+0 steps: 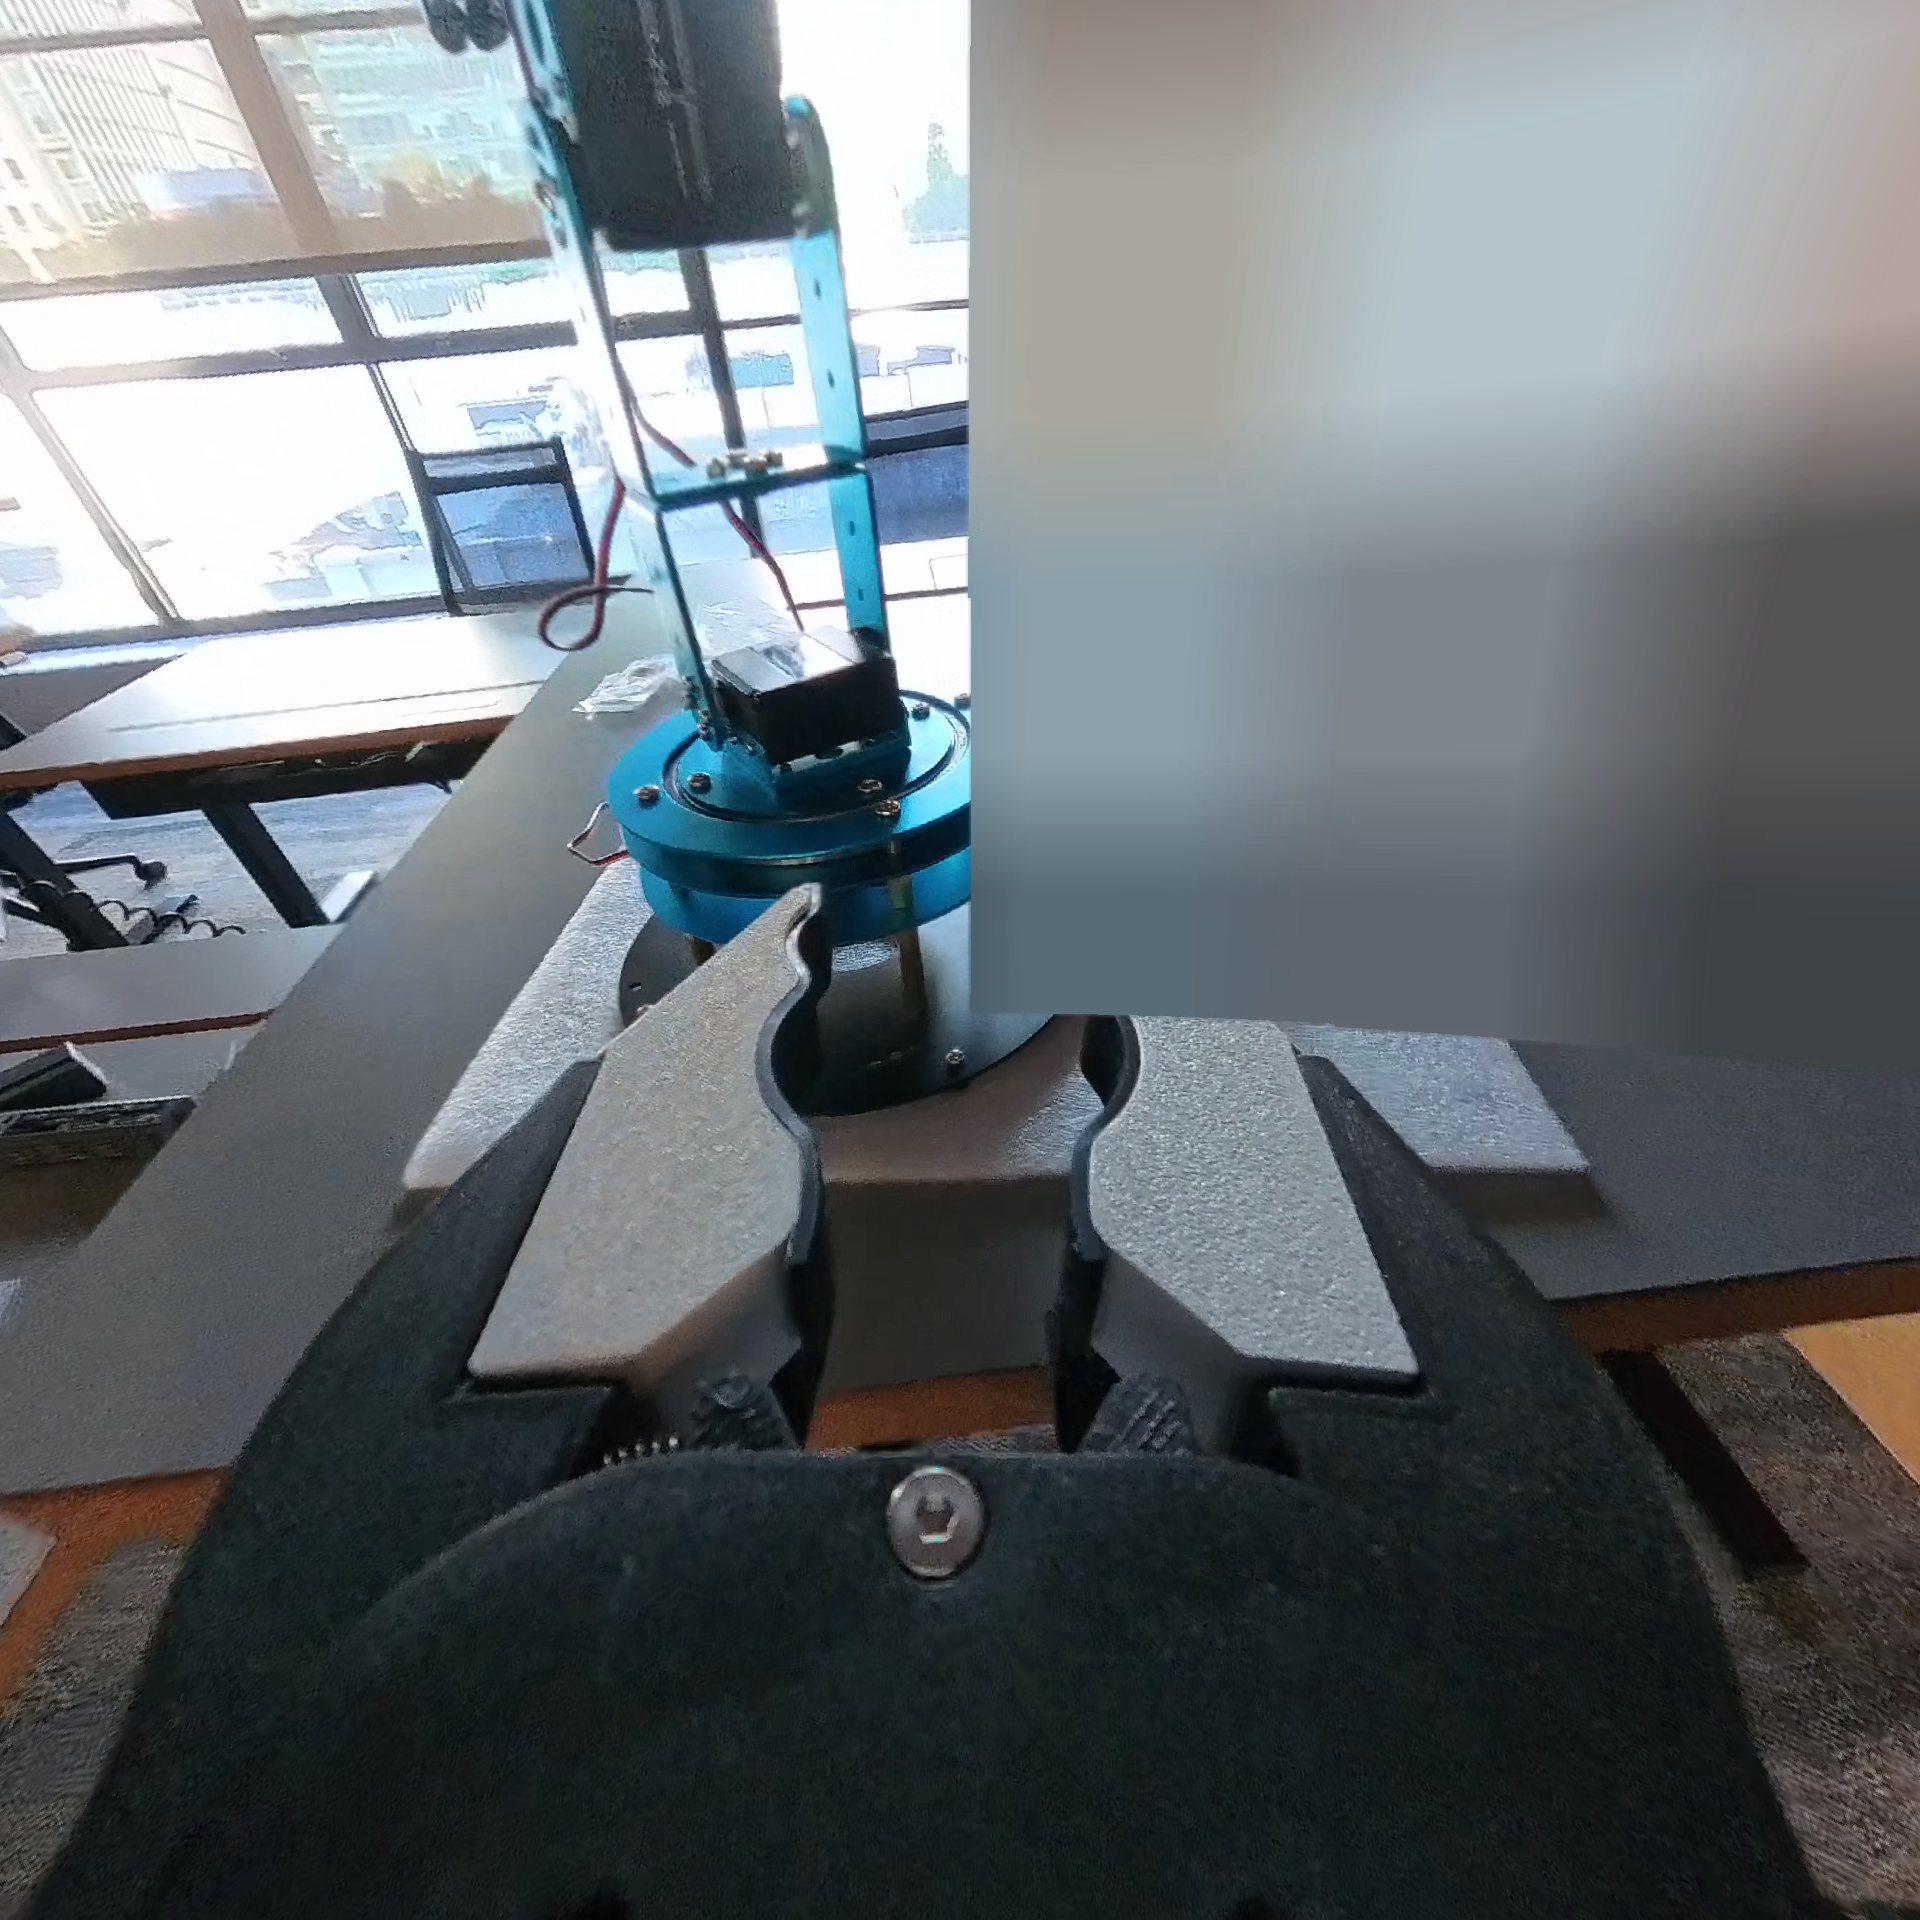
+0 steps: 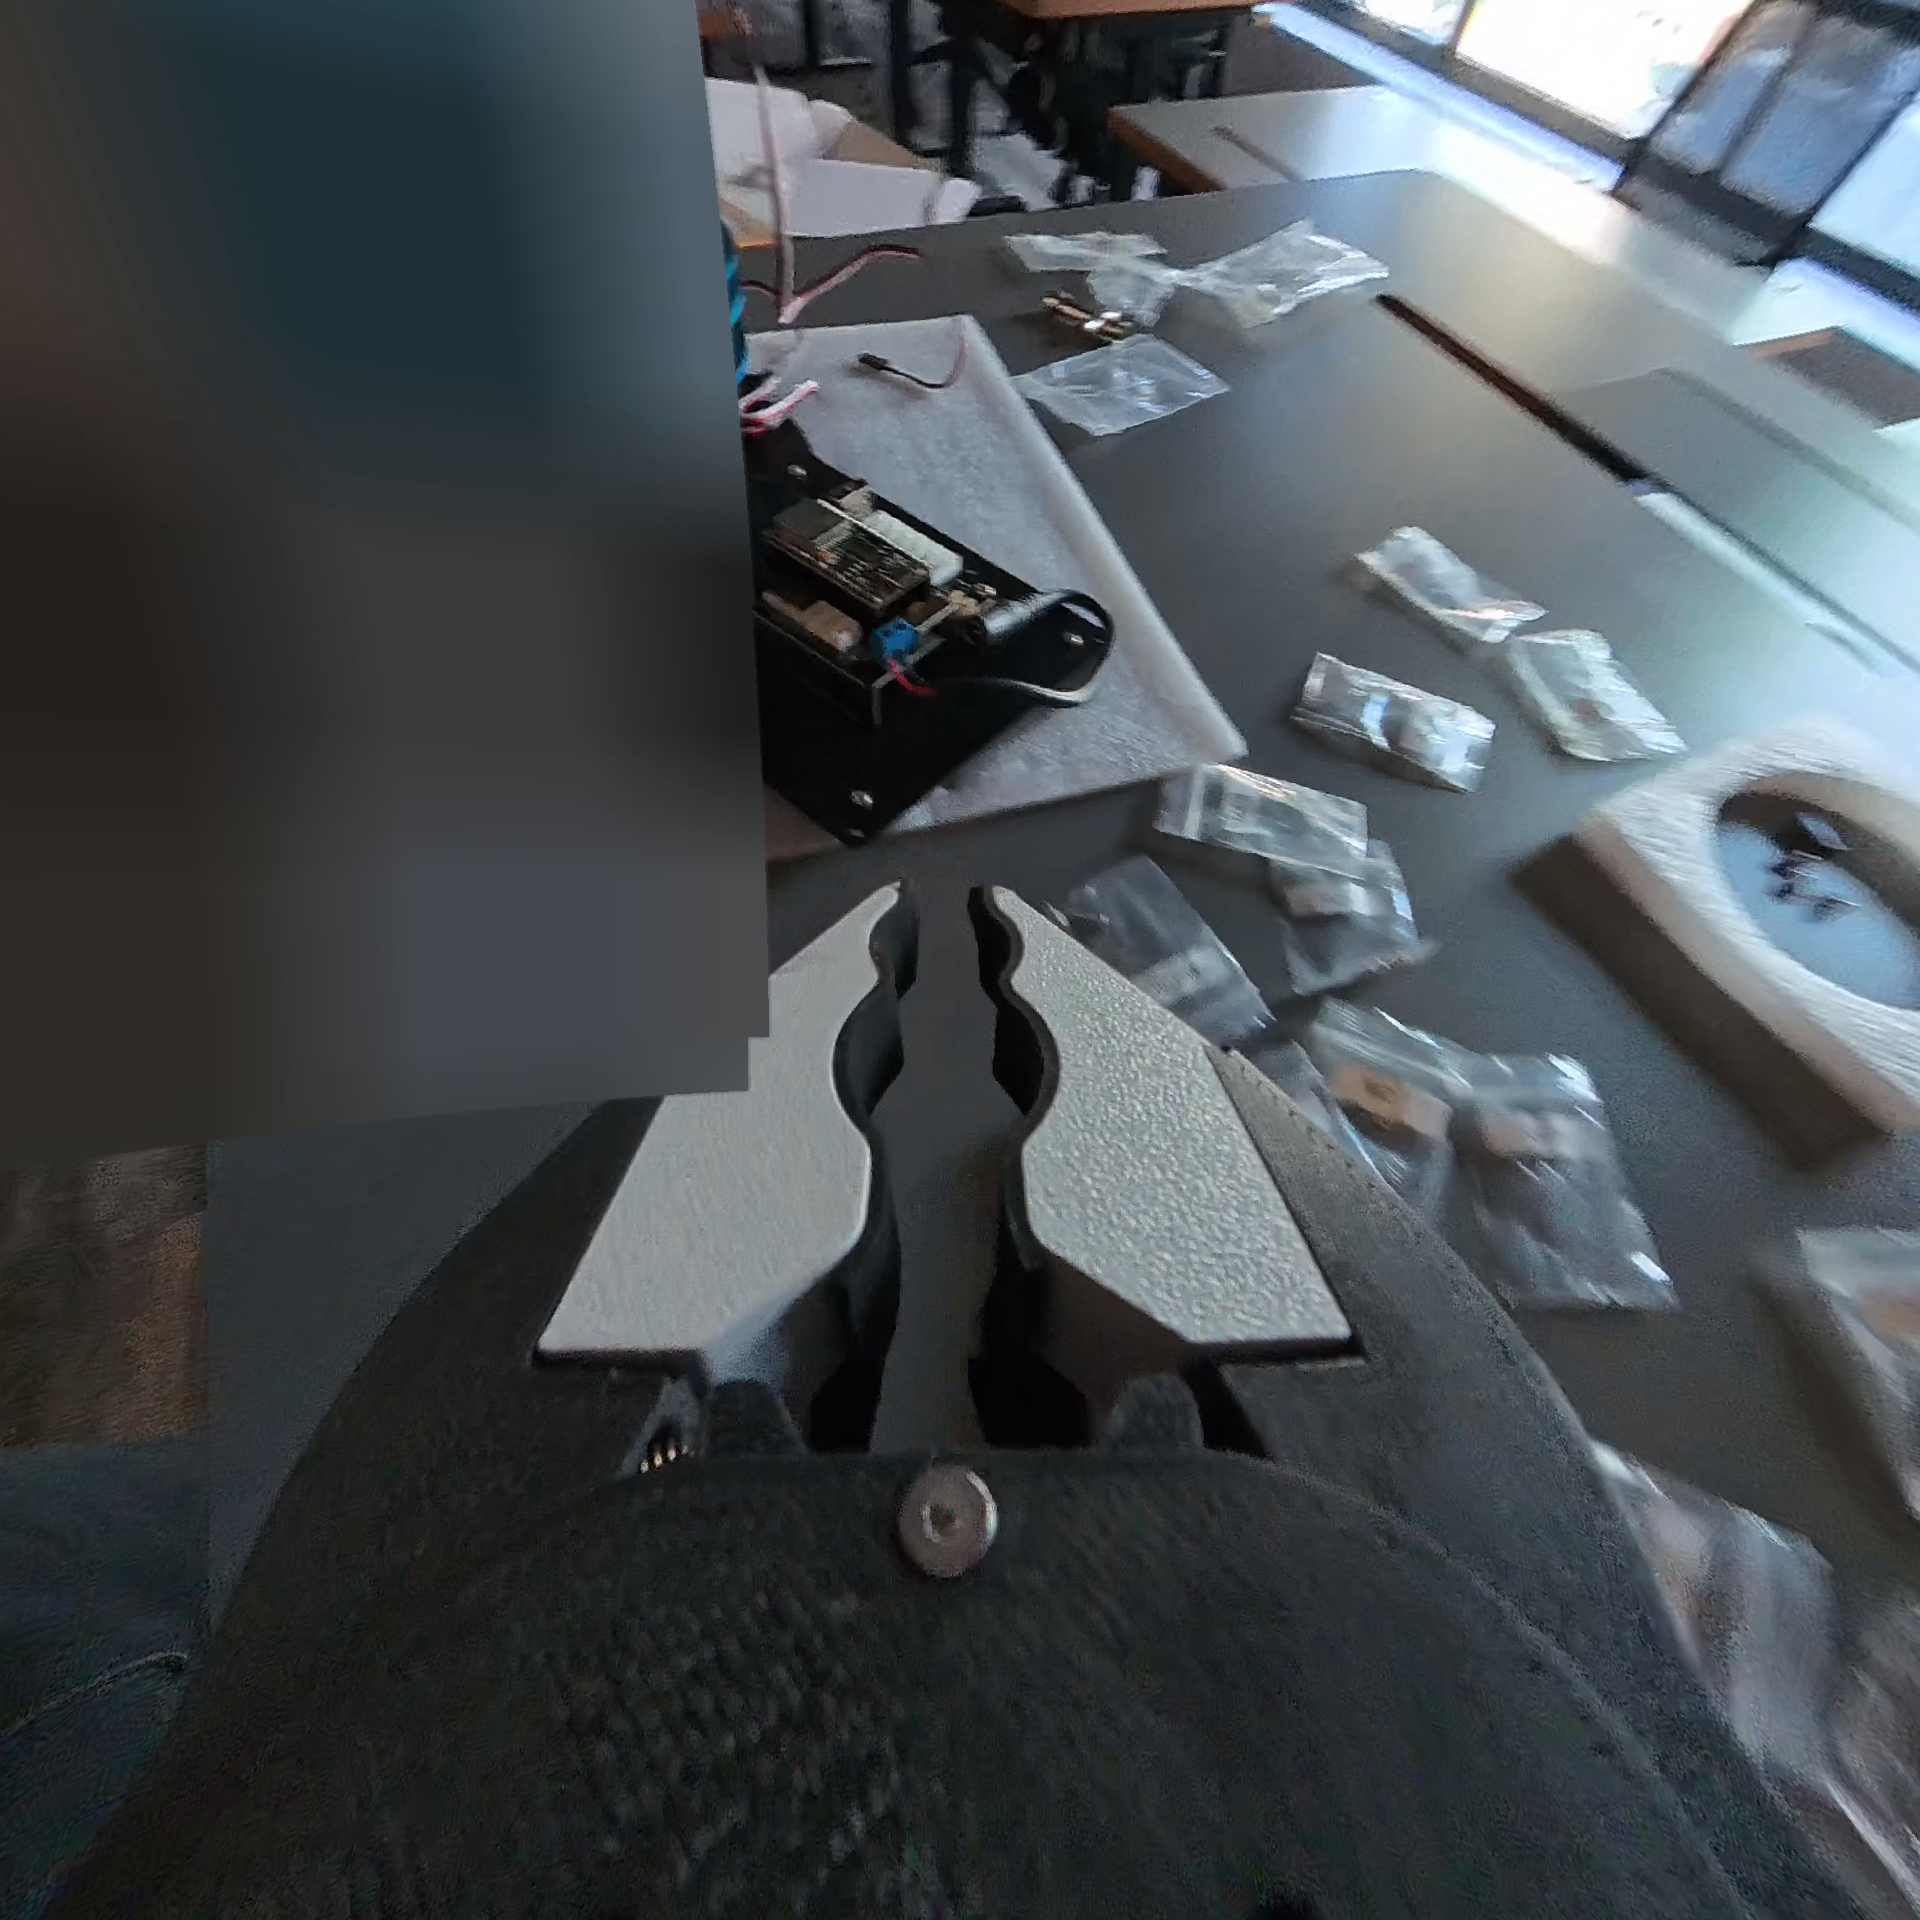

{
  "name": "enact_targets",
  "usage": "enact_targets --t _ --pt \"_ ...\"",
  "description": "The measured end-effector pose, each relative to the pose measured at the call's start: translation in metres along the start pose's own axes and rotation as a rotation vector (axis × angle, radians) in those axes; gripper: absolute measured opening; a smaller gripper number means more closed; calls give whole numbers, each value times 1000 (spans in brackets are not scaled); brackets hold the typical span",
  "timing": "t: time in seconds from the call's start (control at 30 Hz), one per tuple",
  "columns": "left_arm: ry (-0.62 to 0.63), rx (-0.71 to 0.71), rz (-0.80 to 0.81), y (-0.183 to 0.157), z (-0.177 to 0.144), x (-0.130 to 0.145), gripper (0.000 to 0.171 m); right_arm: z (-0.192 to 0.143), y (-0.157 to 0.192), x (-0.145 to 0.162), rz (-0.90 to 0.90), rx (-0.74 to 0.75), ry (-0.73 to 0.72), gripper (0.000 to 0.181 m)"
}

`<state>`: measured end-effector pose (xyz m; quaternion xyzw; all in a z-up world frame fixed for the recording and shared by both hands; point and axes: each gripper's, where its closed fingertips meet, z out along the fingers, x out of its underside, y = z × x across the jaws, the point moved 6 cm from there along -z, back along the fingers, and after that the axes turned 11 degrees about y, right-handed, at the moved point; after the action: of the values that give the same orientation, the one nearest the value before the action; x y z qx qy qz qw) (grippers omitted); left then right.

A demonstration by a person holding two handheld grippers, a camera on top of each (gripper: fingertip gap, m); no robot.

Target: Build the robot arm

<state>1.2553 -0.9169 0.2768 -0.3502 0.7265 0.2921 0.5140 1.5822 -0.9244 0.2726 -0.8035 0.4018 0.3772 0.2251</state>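
Observation:
A blue metal robot arm kit (image 1: pixel 790 800) stands on a round black base plate (image 1: pixel 914 1070) on a white foam sheet (image 1: pixel 520 1039). A black servo (image 1: pixel 810 707) sits on its blue turntable. My left gripper (image 1: pixel 961 966) is open and empty, its fingers either side of the base's near edge; the right fingertip is hidden behind a blurred patch. My right gripper (image 2: pixel 943 904) is almost shut with a narrow gap, holds nothing, and hovers over the dark table (image 2: pixel 1351 488) near a black plate carrying a circuit board (image 2: pixel 862 582).
Several small plastic parts bags (image 2: pixel 1257 821) lie scattered to the right of my right gripper. A foam block with a round hollow (image 2: pixel 1683 894) sits at the far right. Red and black wires (image 1: pixel 582 613) hang from the arm. Other desks (image 1: pixel 260 717) and windows stand behind. The gap from one gripper's tips to the other's is roughly 25 cm. My left gripper is the nearer one to the black servo (image 1: pixel 810 707): about 8 cm, against 25 cm.

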Motion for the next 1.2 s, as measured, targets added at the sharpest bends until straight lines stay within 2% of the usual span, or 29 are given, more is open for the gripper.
enact_targets --t 0.1,0.17,0.3,0.37,0.47,0.63,0.67,0.77,0.9,0.97,1.07,1.2 --pt "21 77 -50 -9 -16 -8 45 -33 1 5 20 103 22 12" --pt "66 71 -37 -10 -29 -11 48 -60 -2 3 40 180 -5 12" --pt "98 99 -56 -9 -63 -23 49 -127 -22 -2 86 391 -82 13" --pt "102 117 -56 -11 -80 -33 50 -158 -34 -1 135 450 -116 20" --pt "102 95 3 -16 -97 -50 49 -184 -53 9 221 430 -107 41" --pt "53 33 69 -34 -95 -75 46 -196 -88 24 267 324 -125 45" --pt "23 24 70 -40 -90 -81 45 -192 -96 25 262 287 -122 43" --pt "-52 -3 48 -59 -69 -102 40 -166 -126 27 237 125 -38 18" --pt "-86 65 -13 -93 -34 -124 39 -97 -180 9 17 33 15 13" --pt "-67 77 -23 -111 -19 -129 39 -50 -213 3 -76 12 79 12" --pt "-26 58 -28 -133 -2 -131 38 13 -259 0 -117 -9 158 12" --pt "86 46 -22 -151 10 -122 39 64 -283 0 -91 -92 202 12"
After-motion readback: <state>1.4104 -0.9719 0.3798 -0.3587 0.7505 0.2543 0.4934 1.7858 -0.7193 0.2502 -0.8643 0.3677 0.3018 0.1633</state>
